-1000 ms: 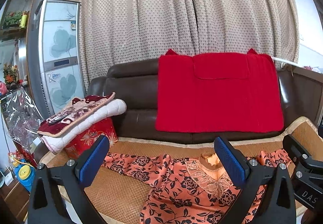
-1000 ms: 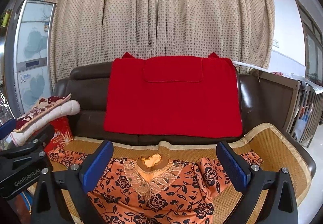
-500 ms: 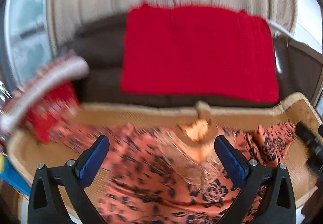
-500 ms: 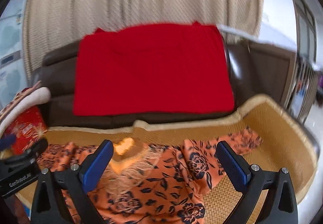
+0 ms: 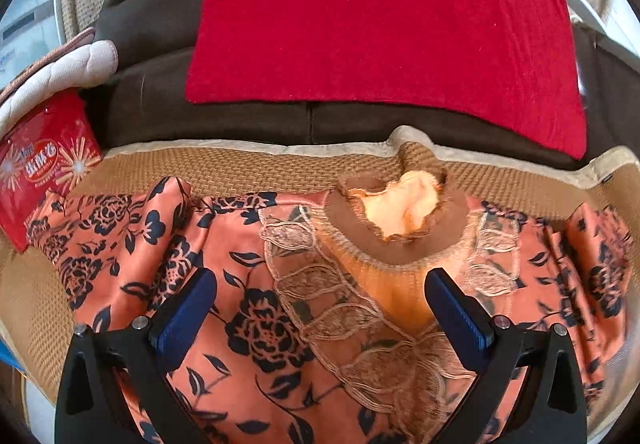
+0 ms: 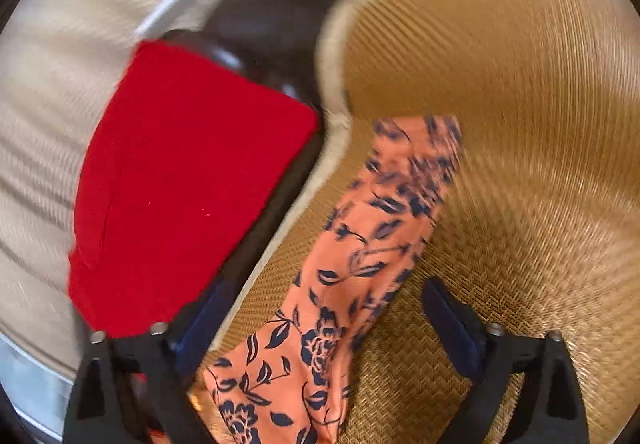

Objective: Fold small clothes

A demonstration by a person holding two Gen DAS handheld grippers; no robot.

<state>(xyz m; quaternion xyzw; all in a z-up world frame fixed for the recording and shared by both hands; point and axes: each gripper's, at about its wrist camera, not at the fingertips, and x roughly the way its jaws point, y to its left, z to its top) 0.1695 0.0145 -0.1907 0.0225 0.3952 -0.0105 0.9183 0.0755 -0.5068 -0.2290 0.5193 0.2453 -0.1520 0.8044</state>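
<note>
Orange flowered blouse (image 5: pixel 256 328) spread flat on woven mat (image 5: pixel 248 168). Left gripper (image 5: pixel 320 308) released above collar. Right gripper (image 6: pixel 320 320) closing, wide around sleeve (image 6: pixel 360 244), not yet pinching.

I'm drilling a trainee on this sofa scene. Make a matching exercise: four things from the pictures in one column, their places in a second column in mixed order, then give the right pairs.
Things:
1. red cloth
2. orange floral top
3. red snack packet
4. folded quilt

Places:
A. spread flat on the woven mat
B. draped over the brown sofa backrest
C. on top of the red packet, at the far left
D. standing at the mat's left end, beside the top's sleeve

Pairs: 1-B, 2-A, 3-D, 4-C
</note>
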